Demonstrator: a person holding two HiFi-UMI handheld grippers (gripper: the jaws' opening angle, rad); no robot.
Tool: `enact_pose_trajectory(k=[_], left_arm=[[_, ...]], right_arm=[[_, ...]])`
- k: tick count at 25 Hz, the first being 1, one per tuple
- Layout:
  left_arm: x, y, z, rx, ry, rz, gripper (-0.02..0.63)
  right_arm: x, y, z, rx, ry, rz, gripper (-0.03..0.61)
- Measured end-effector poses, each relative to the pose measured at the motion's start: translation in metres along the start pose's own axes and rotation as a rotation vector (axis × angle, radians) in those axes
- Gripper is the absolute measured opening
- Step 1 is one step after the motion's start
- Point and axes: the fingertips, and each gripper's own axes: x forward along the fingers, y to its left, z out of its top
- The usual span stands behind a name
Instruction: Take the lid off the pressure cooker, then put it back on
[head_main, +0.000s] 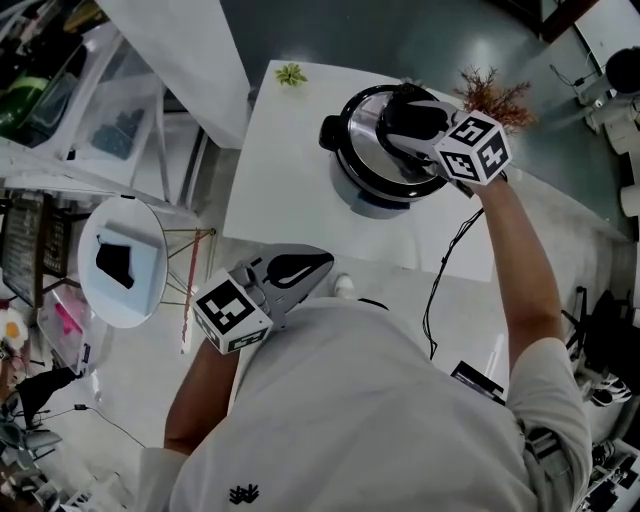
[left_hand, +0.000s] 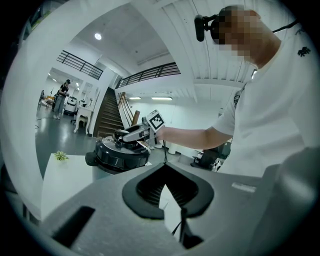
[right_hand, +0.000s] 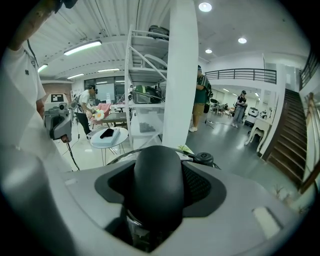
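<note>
The pressure cooker (head_main: 372, 195) stands on the far right part of the white table (head_main: 280, 170), its steel lid (head_main: 368, 130) resting on top. My right gripper (head_main: 405, 115) is over the lid, shut on the black lid handle (right_hand: 157, 185), which fills the space between the two pads. From the left gripper view the cooker (left_hand: 117, 155) shows ahead with the right gripper (left_hand: 125, 136) on its lid. My left gripper (head_main: 325, 260) hangs near the table's front edge, close to my body. Its tips meet and nothing is between them.
A small green plant (head_main: 291, 73) sits at the table's far edge and a dried reddish plant (head_main: 490, 95) stands behind the cooker. A black cable (head_main: 440, 270) hangs off the table's near right side. A round white side table (head_main: 150, 270) stands to the left.
</note>
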Motion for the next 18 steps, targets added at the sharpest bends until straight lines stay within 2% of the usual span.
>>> enact_pose_trajectory(k=[9,18], left_arm=[[0.007,-0.001,0.002,0.0,0.008,0.002,0.006],[0.012,-0.003,-0.001,-0.006,0.024,0.009,0.006]], right_arm=[[0.005,-0.005,-0.01,-0.009,-0.002,-0.012,0.291],[0.007,-0.008,-0.015,0.027,-0.036,0.0,0.291]])
